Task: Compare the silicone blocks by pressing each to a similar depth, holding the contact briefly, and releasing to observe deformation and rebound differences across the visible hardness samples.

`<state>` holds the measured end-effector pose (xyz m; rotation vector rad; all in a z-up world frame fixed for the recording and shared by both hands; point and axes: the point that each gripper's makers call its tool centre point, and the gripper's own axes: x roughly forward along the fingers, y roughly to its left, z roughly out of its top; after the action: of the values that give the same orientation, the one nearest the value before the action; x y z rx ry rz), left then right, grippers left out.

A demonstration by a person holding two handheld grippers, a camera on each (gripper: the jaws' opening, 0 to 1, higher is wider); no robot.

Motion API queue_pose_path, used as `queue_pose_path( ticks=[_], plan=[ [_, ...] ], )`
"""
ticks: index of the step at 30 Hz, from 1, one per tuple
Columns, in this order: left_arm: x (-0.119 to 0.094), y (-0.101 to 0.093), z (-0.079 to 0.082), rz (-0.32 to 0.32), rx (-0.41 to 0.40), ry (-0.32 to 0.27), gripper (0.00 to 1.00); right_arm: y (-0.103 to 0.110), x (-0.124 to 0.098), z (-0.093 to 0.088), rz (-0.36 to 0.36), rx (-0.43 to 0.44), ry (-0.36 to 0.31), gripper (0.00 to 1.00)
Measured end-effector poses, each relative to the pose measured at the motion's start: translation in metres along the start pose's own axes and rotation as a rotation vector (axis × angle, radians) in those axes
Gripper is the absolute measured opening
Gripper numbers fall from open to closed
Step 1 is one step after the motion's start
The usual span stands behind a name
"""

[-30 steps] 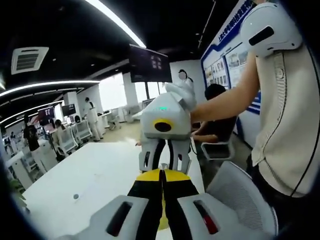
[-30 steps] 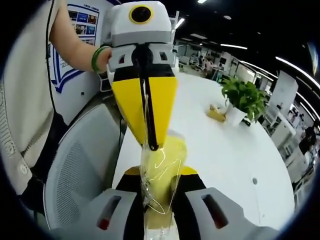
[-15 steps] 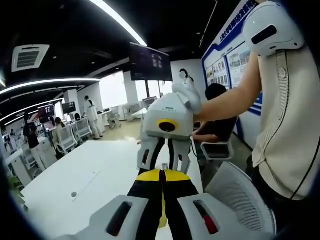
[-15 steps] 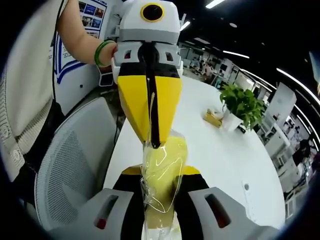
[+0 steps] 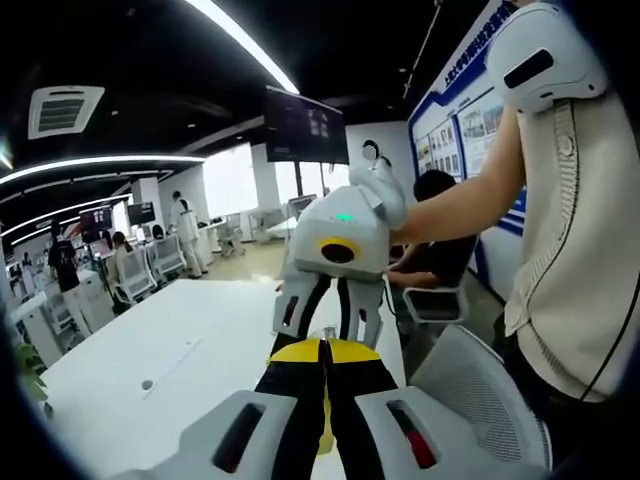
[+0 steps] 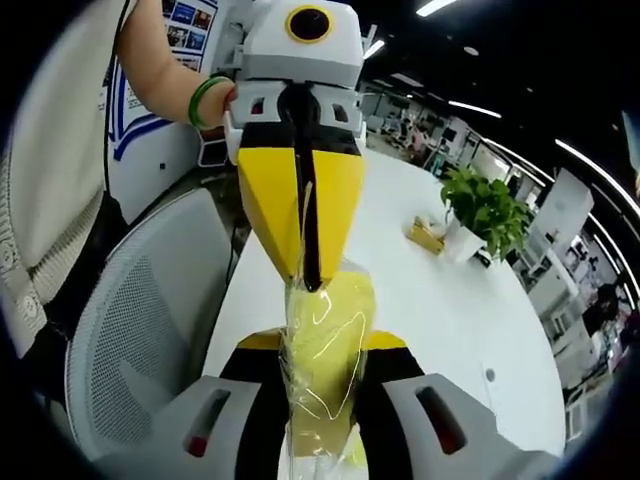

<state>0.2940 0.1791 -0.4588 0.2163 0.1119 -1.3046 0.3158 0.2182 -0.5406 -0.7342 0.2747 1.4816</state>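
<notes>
A yellow silicone block (image 6: 325, 330) wrapped in clear plastic film stands between the yellow-tipped jaws of my right gripper (image 6: 322, 346), which is shut on it. From above, my left gripper (image 6: 310, 283) points down at it with its yellow jaws shut, pinching the film at the block's top. In the left gripper view my own jaws (image 5: 322, 343) are pressed together. Right behind them the right gripper (image 5: 328, 322) faces me, held by a person's hand.
A long white table (image 6: 450, 300) runs beneath the grippers, with a potted plant (image 6: 487, 205) and a small yellow object (image 6: 428, 232) further along. A white mesh chair (image 6: 140, 330) stands at the table edge beside the person (image 5: 570, 240). Other people sit in the background.
Both grippers keep their hold on the wrapped block. The views have only shifted slightly with the hands.
</notes>
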Motion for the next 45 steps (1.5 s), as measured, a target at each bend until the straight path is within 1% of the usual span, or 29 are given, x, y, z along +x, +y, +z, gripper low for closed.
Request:
queue_pose_path(
  ticks=[4,7,15,20,24,30,33,36,37,38,39,41,44,45],
  plan=[
    [0.000,0.000,-0.001,-0.001,0.000,0.001,0.00,0.000,0.000,-0.001,0.004,0.009,0.003,0.22],
    [0.000,0.001,-0.002,-0.003,-0.012,0.000,0.00,-0.002,0.001,-0.005,-0.007,-0.008,0.023,0.23],
    [0.000,0.004,-0.002,0.007,-0.015,-0.008,0.00,-0.004,0.000,-0.006,-0.009,-0.002,0.025,0.26],
    [-0.002,0.006,-0.003,0.018,-0.041,-0.021,0.00,-0.004,0.000,-0.006,-0.008,0.012,0.022,0.28],
    [-0.004,0.010,-0.007,0.032,-0.088,-0.025,0.00,-0.002,0.002,-0.010,-0.005,0.038,0.028,0.31],
    [-0.005,0.013,-0.014,0.041,-0.114,-0.030,0.00,0.002,0.002,-0.012,-0.014,0.057,0.021,0.33],
    [-0.006,0.015,-0.018,0.044,-0.136,-0.031,0.00,0.002,-0.001,-0.011,-0.031,0.076,-0.001,0.33],
    [-0.005,0.015,-0.023,0.047,-0.146,-0.018,0.00,0.001,-0.005,-0.010,-0.053,0.106,-0.029,0.35],
    [-0.005,0.015,-0.025,0.047,-0.151,-0.015,0.00,0.001,-0.007,-0.011,-0.063,0.110,-0.034,0.36],
    [-0.005,0.016,-0.026,0.050,-0.154,-0.015,0.00,-0.002,-0.009,-0.010,-0.089,0.117,-0.053,0.39],
    [-0.005,0.016,-0.027,0.049,-0.161,-0.016,0.00,-0.005,-0.010,-0.009,-0.119,0.135,-0.075,0.45],
    [-0.004,0.016,-0.029,0.052,-0.171,-0.018,0.00,-0.004,-0.015,-0.011,-0.140,0.171,-0.097,0.50],
    [-0.004,0.019,-0.033,0.055,-0.187,-0.015,0.00,-0.001,-0.024,-0.011,-0.177,0.250,-0.146,0.56],
    [-0.003,0.020,-0.035,0.059,-0.189,-0.012,0.00,0.000,-0.028,-0.010,-0.194,0.295,-0.181,0.59]
  ],
)
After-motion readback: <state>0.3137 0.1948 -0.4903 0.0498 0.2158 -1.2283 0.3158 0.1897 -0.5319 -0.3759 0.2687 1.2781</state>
